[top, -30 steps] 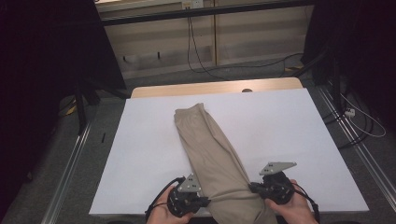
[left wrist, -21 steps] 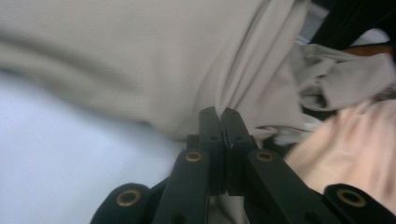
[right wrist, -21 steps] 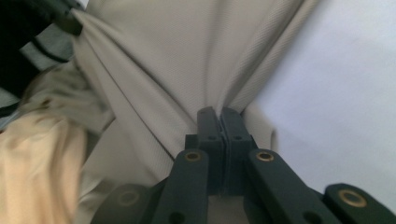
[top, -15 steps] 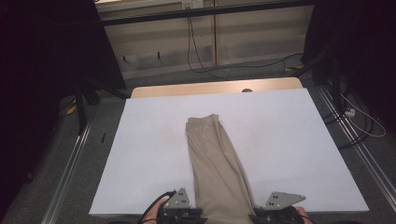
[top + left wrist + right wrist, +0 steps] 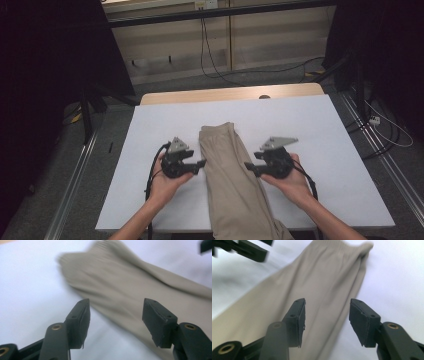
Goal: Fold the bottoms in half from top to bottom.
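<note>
A beige garment, folded into a long strip, lies down the middle of the white-covered table, and its near end hangs over the front edge. My left gripper hovers just left of the strip and points at it. Its jaws have just been opening, with nothing between them. My right gripper faces it from the strip's right side. Those jaws have also just been opening and stand open over the cloth without touching it. The garment's ribbed far end is blurred in the left gripper view.
A strip of bare wood shows at the table's far edge. Cables trail over the floor beyond it. Metal rails run along both sides, and dark stands flank the table.
Both grippers held the garment's near part, drew it toward the front edge and let go. They have since come forward to mid-table, one on each side of the strip, with jaws apart.
</note>
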`<act>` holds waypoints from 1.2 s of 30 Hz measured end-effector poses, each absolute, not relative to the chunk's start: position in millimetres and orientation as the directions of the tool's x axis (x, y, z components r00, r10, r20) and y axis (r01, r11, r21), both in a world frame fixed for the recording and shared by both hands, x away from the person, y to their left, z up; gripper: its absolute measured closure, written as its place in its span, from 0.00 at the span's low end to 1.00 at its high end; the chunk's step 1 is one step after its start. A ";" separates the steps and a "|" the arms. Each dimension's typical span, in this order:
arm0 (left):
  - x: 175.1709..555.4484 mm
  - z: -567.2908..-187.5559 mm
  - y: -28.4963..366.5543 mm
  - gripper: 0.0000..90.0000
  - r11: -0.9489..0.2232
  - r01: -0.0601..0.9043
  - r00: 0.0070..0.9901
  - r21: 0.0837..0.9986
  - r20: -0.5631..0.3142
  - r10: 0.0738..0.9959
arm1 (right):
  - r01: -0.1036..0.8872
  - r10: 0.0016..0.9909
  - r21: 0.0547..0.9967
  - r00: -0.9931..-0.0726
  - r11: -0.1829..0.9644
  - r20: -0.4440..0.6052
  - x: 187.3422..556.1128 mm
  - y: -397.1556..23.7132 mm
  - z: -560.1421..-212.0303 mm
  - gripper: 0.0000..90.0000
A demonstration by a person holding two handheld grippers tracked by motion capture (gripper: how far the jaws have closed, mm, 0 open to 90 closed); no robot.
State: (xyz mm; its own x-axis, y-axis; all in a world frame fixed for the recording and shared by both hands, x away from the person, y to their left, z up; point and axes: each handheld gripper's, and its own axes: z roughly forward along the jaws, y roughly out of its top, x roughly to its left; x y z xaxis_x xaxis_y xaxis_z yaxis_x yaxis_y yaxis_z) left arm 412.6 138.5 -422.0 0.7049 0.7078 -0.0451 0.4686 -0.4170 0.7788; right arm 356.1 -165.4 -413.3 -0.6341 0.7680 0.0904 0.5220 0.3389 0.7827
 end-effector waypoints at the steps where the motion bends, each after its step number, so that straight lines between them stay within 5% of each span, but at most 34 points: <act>1: 423.8 -425.1 138.0 0.49 -0.413 0.474 0.697 0.778 -0.045 0.715 | 0.521 0.772 0.785 -0.629 0.335 0.088 367.7 -161.9 -413.6 0.56; 3: 445.1 -433.2 137.5 0.50 -0.380 0.546 0.668 0.747 -0.114 0.735 | 0.524 0.779 0.783 -0.621 0.335 0.083 390.1 -154.5 -415.1 0.57; 5: 458.9 -439.4 135.8 0.57 -0.408 0.535 0.648 0.740 -0.048 0.760 | 0.533 0.797 0.784 -0.599 0.318 0.084 410.1 -147.3 -418.3 0.57; 12: 483.3 -443.4 130.2 0.62 -0.392 0.541 0.642 0.745 -0.064 0.764 | 0.586 0.833 0.768 -0.538 0.259 0.130 469.5 -129.9 -426.6 0.62; 22: 501.0 -450.9 124.7 0.68 -0.372 0.558 0.630 0.742 -0.087 0.771 | 0.635 0.860 0.721 -0.499 0.278 0.108 506.4 -128.8 -443.4 0.87; 30: 504.0 -453.1 124.3 0.79 -0.323 0.573 0.585 0.753 -0.101 0.804 | 0.618 0.852 0.723 -0.518 0.309 0.079 522.7 -122.4 -451.0 0.85; 36: 512.9 -454.7 122.7 0.77 -0.316 0.583 0.583 0.748 -0.114 0.804 | 0.616 0.847 0.727 -0.524 0.302 0.092 528.6 -124.9 -441.0 0.69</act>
